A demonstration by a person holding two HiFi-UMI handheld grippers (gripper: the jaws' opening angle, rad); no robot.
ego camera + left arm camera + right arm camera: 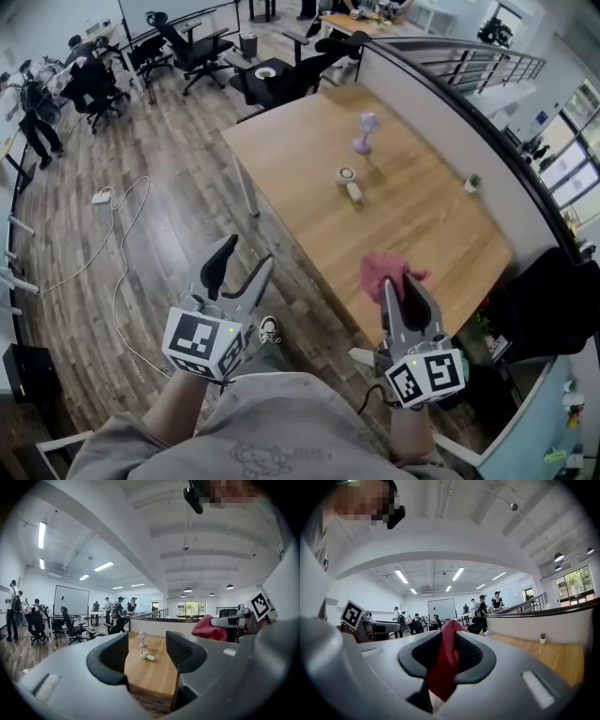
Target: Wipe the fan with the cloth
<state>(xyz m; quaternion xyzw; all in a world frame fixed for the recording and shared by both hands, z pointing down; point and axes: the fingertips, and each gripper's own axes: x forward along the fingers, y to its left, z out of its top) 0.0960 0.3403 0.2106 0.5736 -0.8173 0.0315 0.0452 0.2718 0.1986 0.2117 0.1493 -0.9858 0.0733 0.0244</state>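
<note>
Fingers [472,657] of the right gripper [447,654] are closed on the cloth [444,667], a red-pink one pinched between the ribbed pads, with a fold rising above them and the rest hanging below. In the head view the right gripper [401,287] is held over the near edge of the worktop [431,230], and the cloth [386,272] bunches out ahead of its tips.

On the left gripper [146,654] the fingers [112,657] stand wide apart with nothing between them; only the worktop shows through the gap. In the head view this gripper [246,259] hangs over the wood floor [169,216], off the worktop's near left side and not touching it.

A small lilac fan [364,133] stands upright toward the far end of the worktop, well apart from both grippers. In the left gripper view the fan [142,638] sits straight ahead, between the fingers' line of sight. Nearer than the fan lie a round white item [347,174] and a short pale cylinder [354,191], just beside each other. A little plant [472,183] stands near the worktop's right edge.

Black chairs [192,47] and several people fill the room beyond, and a white cable [117,234] trails across the floor.
</note>
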